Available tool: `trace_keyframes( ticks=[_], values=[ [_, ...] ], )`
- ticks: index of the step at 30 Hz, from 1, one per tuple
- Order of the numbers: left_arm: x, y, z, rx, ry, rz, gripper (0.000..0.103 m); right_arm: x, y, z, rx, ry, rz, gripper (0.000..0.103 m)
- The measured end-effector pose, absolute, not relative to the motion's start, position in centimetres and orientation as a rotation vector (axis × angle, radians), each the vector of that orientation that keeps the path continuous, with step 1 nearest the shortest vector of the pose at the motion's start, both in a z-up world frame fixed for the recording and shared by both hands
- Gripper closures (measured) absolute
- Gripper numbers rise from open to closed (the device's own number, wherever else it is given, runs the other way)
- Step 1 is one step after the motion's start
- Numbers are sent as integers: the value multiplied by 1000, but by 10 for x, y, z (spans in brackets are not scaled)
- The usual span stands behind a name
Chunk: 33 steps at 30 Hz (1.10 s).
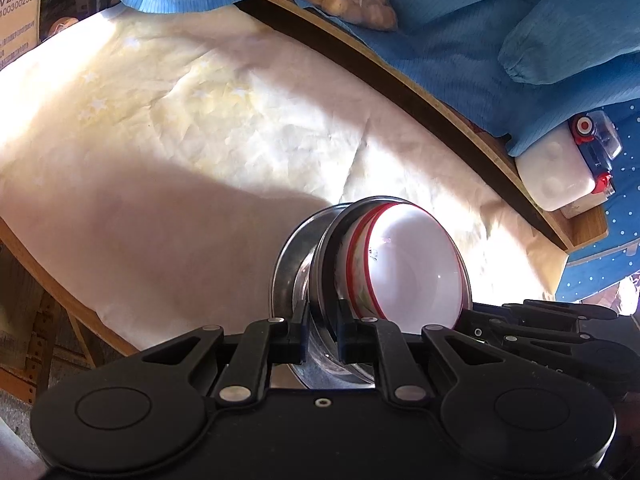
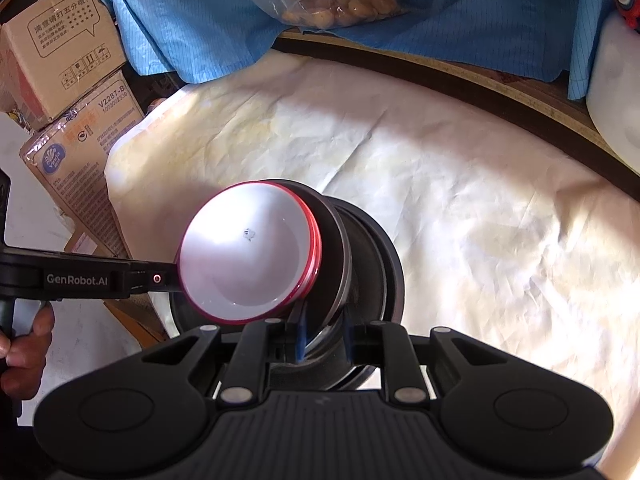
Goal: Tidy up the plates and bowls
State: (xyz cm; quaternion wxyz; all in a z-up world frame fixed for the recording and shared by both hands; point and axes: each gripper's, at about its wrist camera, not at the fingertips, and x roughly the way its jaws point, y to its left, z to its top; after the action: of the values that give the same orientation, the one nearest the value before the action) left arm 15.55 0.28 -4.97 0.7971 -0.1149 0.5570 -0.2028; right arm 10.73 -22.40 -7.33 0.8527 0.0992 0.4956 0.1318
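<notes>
Bowls (image 1: 412, 264) sit stacked; left gripper (image 1: 323, 334) and right gripper (image 2: 324, 340) each pinch, probably, a steel rim, sharing the load.

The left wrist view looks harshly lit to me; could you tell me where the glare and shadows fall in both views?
Left wrist view: sunlight blows out the cloth, a broad shadow crosses its lower left, and the white bowl glares. Right wrist view: the bowl is washed out, and the cloth is bright at right. Both views curve the table edge.
</notes>
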Motion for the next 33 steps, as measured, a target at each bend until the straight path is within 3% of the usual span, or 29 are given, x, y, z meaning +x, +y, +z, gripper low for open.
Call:
trace_keyframes(
  ticks=[33],
  values=[
    [154,0,-54,-227,1221,-418,90,108,-221,-79,201,1071,288,82]
  ],
)
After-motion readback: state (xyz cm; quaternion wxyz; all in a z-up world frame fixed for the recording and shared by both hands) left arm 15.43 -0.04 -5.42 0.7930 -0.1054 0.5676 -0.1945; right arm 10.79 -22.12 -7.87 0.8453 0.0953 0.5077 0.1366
